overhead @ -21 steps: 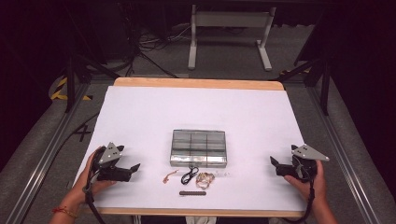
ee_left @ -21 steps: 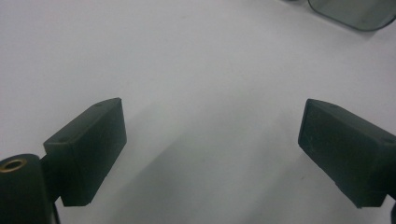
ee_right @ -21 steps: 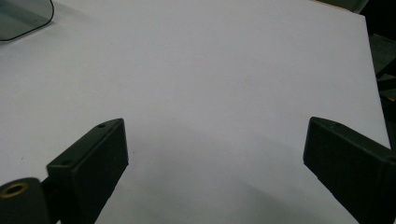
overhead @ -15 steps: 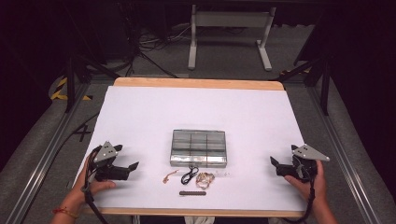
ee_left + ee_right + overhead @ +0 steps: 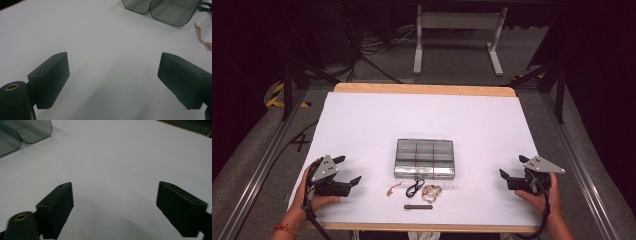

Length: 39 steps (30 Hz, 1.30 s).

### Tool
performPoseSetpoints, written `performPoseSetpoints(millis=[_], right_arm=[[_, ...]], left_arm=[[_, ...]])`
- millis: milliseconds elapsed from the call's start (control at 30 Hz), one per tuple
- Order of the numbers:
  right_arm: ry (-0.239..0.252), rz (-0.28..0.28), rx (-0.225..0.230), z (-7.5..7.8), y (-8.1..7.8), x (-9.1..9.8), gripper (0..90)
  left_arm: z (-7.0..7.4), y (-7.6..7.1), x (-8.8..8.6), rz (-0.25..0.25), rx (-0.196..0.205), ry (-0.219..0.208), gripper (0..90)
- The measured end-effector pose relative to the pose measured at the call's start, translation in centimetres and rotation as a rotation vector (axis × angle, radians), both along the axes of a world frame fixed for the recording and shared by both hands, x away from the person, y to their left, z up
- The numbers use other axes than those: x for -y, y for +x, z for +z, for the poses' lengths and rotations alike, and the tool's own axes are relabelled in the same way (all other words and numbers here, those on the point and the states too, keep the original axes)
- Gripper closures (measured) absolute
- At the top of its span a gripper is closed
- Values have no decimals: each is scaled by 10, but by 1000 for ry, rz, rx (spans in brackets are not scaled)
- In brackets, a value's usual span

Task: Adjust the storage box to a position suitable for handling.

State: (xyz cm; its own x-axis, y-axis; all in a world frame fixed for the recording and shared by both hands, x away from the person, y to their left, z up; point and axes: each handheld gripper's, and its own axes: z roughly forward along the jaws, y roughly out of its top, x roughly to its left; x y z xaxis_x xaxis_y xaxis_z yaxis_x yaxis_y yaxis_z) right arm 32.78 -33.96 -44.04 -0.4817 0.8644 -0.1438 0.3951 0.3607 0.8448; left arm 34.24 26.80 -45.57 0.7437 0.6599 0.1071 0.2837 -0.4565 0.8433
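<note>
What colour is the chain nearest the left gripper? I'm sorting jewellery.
Rose-gold chain; left gripper view shows it best.

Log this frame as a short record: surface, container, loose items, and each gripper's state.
surface: white table
container: clear compartment box, mid-table, looks empty
loose items: gold chain, black cord, bracelet, dark bar, all lying in front of the box
left gripper: open, nothing between the jaws, left of the items
right gripper: open, nothing between the jaws, right of the box
</note>
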Motion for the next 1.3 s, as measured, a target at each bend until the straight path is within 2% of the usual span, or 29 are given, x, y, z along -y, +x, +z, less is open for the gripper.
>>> performPoseSetpoints(millis=[33, 100, 200, 333, 400, 433, 500, 567, 633, 700, 733, 833, 900, 933, 967, 1000, 1100, 1167, 1200, 1233, 1300], right_arm=[[7, 31, 7, 2, -2, -1, 196], [19, 58, 16, 6, -5, -3, 229], [30, 100, 25, 13, -9, -10, 274], [27, 146, 12, 19, -10, -23, 312], [33, 181, -2, 24, -10, -32, 334], [33, 181, -2, 24, -10, -32, 334], [16, 206, -10, 29, -9, -44, 346], [19, 233, -27, 35, -8, -56, 368], [0, 259, -34, 40, -5, -67, 377], [-7, 267, -39, 42, -3, -72, 385], [2, 292, -48, 46, 1, -84, 411], [-7, 320, -47, 49, 7, -96, 472], [21, 341, -54, 50, 10, -101, 525], [20, 352, -67, 50, 12, -106, 551], [20, 352, -67, 50, 12, -106, 551], [3, 367, -82, 49, 13, -113, 583], [-9, 374, -80, 47, 11, -118, 593], [-12, 391, -73, 46, 7, -118, 619], [-30, 407, -74, 45, 5, -119, 627], [-42, 412, -80, 42, 4, -118, 638], [-7, 428, -109, 37, 4, -114, 675]], left_arm=[[1, 0, 1, -4, -5, -3, 113], [3, -1, 5, -12, 11, 6, 123], [7, -1, 11, -36, 10, -3, 155], [13, 2, 24, -73, 3, -6, 249], [17, 3, 33, -94, 20, 12, 311], [17, 3, 33, -94, 20, 12, 339], [22, 4, 40, -117, 24, 20, 362], [25, 7, 48, -98, 22, 66, 424], [29, 9, 54, -111, 15, 47, 460], [31, 10, 58, -111, 13, 50, 504], [33, 13, 67, -124, 9, 62, 518], [33, 17, 74, -117, -4, 71, 586], [31, 27, 82, -91, -48, 93, 649], [31, 31, 84, -87, -65, 75, 691], [31, 31, 84, -87, -65, 75, 721], [29, 34, 89, -84, -67, 46, 743], [25, 33, 92, -96, -69, 22, 770], [24, 29, 96, -121, -40, 98, 794], [24, 27, 94, -135, -31, 109, 798], [23, 27, 93, -139, -34, 95, 807], [22, 26, 89, -145, -38, 93, 827]])
